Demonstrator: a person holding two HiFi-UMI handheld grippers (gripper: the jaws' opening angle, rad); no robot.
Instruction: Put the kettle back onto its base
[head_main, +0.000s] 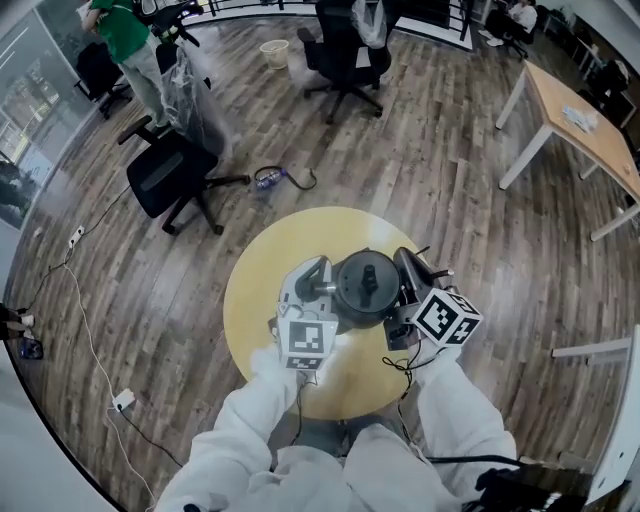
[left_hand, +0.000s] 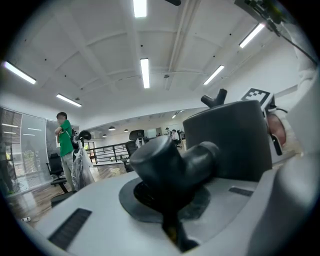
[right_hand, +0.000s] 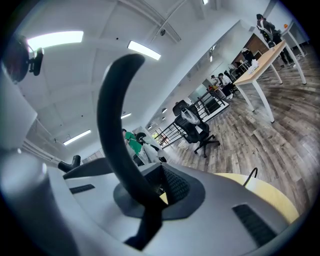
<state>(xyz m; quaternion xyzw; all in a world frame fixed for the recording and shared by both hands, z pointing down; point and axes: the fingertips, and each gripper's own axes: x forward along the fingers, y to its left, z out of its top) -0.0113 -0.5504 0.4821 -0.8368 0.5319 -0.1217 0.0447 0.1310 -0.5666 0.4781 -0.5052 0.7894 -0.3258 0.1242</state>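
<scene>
Both arms reach forward from white sleeves (head_main: 240, 420) over the table (head_main: 255, 275), side by side; each gripper points ahead and only slightly down, its marker cube (head_main: 306, 342) facing up near the wrist. The left gripper (head_main: 315, 285) lies against the kettle's (head_main: 365, 290) left side; its jaws are pressed together on a dark stubby part (left_hand: 172, 167) of the kettle, and the dark body rises just behind it in the left gripper view. The right gripper (head_main: 412, 275) lies against the kettle's right side; its jaws are likewise closed tight, pinching the thin curved black handle (right_hand: 117, 125), which arches up out of them in the right gripper view. The kettle sits between the two grippers above the middle of the table, lid and knob facing up; whether it rests on anything beneath cannot be told, since its own body hides what is under it.

Counted: one kettle; two grippers, both clamped on it; two marker cubes; one round yellow table; two black chairs plain to see on the wood floor, one (head_main: 168, 180) left of the table and another (head_main: 345, 50) farther off; one person in green (head_main: 125, 40) at the far left; one wooden desk (head_main: 585, 130) at the right.
</scene>
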